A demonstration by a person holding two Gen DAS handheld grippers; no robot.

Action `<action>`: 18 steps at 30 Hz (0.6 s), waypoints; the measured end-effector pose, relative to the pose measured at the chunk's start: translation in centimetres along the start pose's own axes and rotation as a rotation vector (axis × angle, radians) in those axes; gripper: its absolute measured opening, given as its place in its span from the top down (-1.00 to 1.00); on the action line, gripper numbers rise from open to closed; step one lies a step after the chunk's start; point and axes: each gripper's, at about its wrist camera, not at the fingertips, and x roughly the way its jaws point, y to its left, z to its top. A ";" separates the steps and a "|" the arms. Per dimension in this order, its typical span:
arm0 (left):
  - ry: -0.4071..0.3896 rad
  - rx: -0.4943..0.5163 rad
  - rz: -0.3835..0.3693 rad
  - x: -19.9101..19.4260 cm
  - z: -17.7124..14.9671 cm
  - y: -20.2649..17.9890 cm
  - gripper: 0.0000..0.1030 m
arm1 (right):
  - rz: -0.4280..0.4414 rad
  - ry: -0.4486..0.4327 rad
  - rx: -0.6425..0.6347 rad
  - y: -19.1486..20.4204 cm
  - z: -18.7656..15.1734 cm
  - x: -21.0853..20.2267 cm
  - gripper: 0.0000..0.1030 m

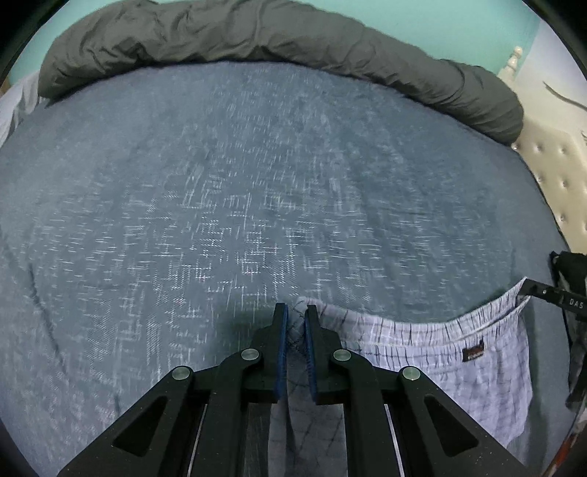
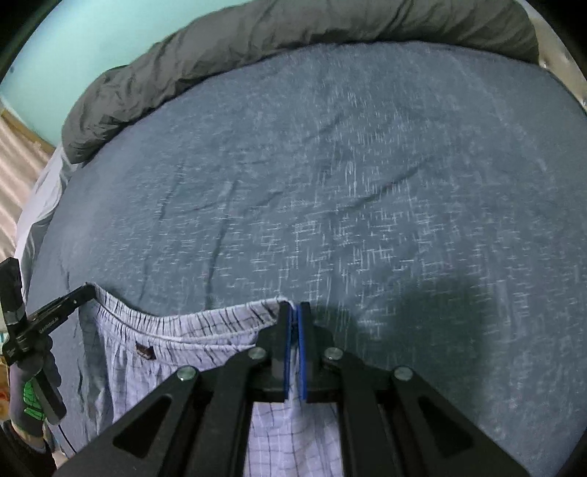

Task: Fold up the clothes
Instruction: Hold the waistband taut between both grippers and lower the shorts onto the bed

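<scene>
I've got the checked shorts [image 1: 458, 348] by the waistband, left gripper [image 1: 295, 315] and right gripper [image 2: 294, 312] each clamped on a corner, above the bed [image 1: 220, 183].

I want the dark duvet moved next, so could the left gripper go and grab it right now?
Probably not yet: the left gripper is shut on the checked shorts, as is the right gripper. The bedsheet up to the duvet lies bare.
</scene>
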 end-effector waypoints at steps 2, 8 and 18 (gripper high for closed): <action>0.015 -0.004 0.003 1.0 -0.1 0.1 0.77 | 0.005 -0.017 0.002 -0.1 0.0 0.6 0.93; -0.010 0.020 0.010 0.7 -0.3 0.3 0.57 | 0.061 -0.082 0.013 -1.1 -0.1 0.3 0.73; -0.064 0.204 0.012 -3.5 -2.3 0.1 0.36 | 0.049 -0.107 -0.167 -2.0 -2.2 -2.8 0.69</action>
